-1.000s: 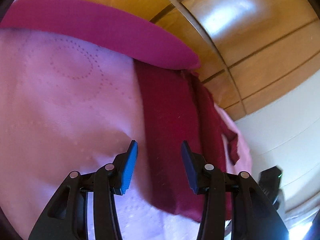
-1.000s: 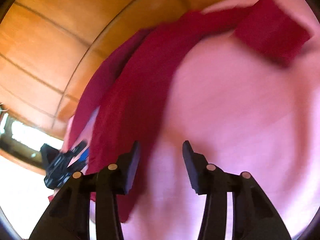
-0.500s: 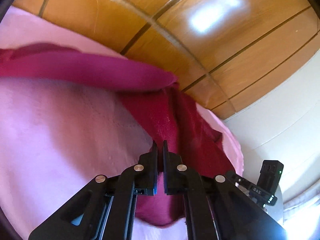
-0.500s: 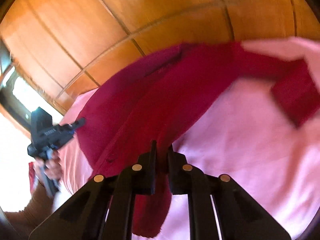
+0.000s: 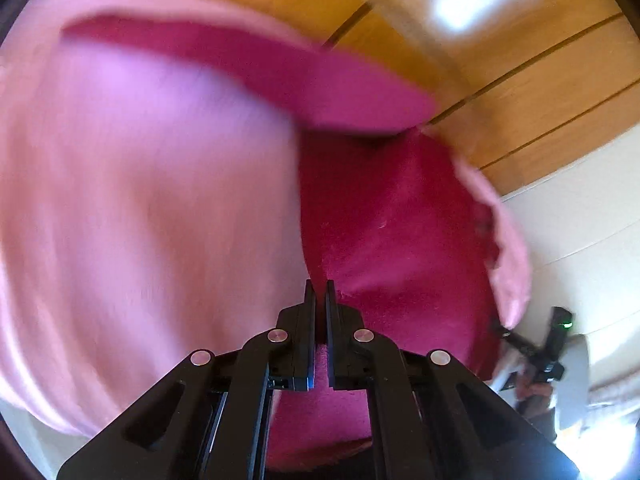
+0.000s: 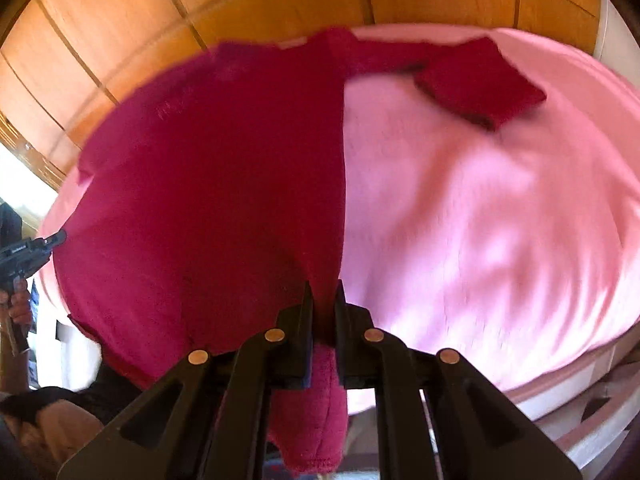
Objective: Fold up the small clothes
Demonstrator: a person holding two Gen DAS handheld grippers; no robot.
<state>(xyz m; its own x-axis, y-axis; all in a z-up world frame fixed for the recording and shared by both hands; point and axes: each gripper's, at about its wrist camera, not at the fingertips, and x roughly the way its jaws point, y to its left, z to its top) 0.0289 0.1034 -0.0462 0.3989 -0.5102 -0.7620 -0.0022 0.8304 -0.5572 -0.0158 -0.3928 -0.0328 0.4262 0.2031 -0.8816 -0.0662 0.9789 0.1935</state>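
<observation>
Left gripper [image 5: 320, 292] and right gripper [image 6: 323, 296] each clamped on the red garment [image 6: 224, 184], frame centre, over pink sheet [image 6: 480, 220]

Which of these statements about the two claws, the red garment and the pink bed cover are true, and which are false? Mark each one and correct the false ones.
1. The left claw is shut on the red garment. True.
2. The right claw is open and holds nothing. False: it is shut on an edge of the red garment, and cloth hangs below its fingers.
3. The garment lies on a pink bed cover. True.
4. A folded sleeve end lies on the cover at the far side in the right wrist view. True.
5. The panelling behind the bed is blue. False: it is orange-brown wood.
</observation>
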